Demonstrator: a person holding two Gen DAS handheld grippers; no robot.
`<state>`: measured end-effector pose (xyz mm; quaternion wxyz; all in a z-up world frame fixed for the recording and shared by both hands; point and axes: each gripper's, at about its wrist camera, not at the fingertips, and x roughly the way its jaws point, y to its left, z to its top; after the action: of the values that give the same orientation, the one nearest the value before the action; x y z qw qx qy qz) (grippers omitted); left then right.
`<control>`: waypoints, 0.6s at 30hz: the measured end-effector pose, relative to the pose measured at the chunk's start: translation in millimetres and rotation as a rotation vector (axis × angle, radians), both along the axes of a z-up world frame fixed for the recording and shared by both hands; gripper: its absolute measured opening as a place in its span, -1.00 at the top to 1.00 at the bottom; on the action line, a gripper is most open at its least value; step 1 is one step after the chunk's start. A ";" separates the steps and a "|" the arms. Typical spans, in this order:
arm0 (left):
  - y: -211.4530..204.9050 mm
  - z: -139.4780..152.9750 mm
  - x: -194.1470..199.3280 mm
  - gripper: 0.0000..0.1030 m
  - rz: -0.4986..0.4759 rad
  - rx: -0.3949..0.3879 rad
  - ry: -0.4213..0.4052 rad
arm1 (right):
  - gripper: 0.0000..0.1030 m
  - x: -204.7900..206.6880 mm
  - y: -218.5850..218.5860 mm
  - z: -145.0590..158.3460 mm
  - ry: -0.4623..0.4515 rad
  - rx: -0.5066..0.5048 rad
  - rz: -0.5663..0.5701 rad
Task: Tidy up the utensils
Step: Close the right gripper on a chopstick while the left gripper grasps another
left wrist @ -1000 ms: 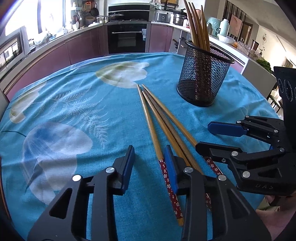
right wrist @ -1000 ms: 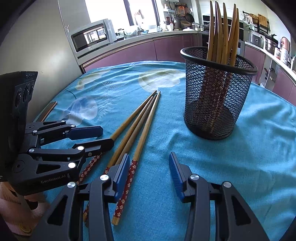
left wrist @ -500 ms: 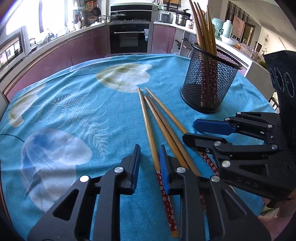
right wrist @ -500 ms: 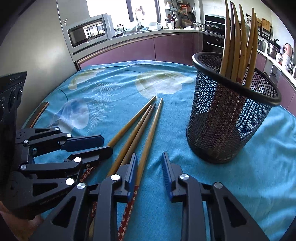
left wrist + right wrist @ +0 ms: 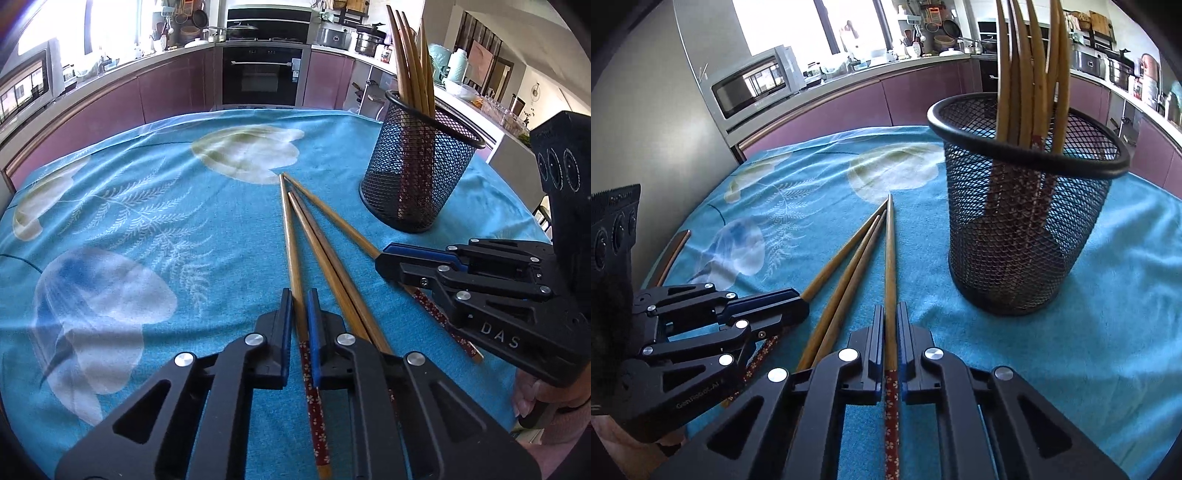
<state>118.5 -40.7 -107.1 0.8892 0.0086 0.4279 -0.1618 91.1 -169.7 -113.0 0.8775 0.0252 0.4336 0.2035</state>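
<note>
Several wooden chopsticks with red flowered handles lie on the blue tablecloth point(image 5: 155, 206). My left gripper point(image 5: 298, 295) is shut on the leftmost chopstick point(image 5: 290, 236). My right gripper point(image 5: 891, 313) is shut on the rightmost chopstick point(image 5: 890, 251); it also shows in the left wrist view point(image 5: 384, 258). Two more chopsticks point(image 5: 325, 251) lie between them, also seen in the right wrist view point(image 5: 849, 273). A black mesh holder point(image 5: 417, 173) with several chopsticks upright in it stands at the right, close ahead in the right wrist view point(image 5: 1019, 229).
The table edge curves round at the back, with purple kitchen cabinets point(image 5: 162, 92) and an oven point(image 5: 264, 77) beyond. A microwave point(image 5: 753, 85) sits on the counter. A chair back point(image 5: 670, 254) shows at the table's left edge.
Both grippers moved forward and down over the chopsticks and closed, each on one outer chopstick.
</note>
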 end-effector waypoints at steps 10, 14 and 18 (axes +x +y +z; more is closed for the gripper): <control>5.6 9.8 -8.4 0.85 -0.019 -0.037 -0.016 | 0.89 -14.0 -5.5 11.0 -0.016 0.066 0.039; 2.0 7.4 -12.4 0.85 -0.039 -0.032 -0.008 | 0.89 -15.3 2.6 5.9 0.011 0.057 0.076; 2.2 2.8 -12.9 0.85 -0.047 -0.034 0.010 | 0.89 -14.4 6.0 2.9 0.023 0.042 0.088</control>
<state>105.6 -38.5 -104.3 0.8831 0.0026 0.4290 -0.1899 76.7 -163.7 -110.1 0.8619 0.0268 0.4399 0.2507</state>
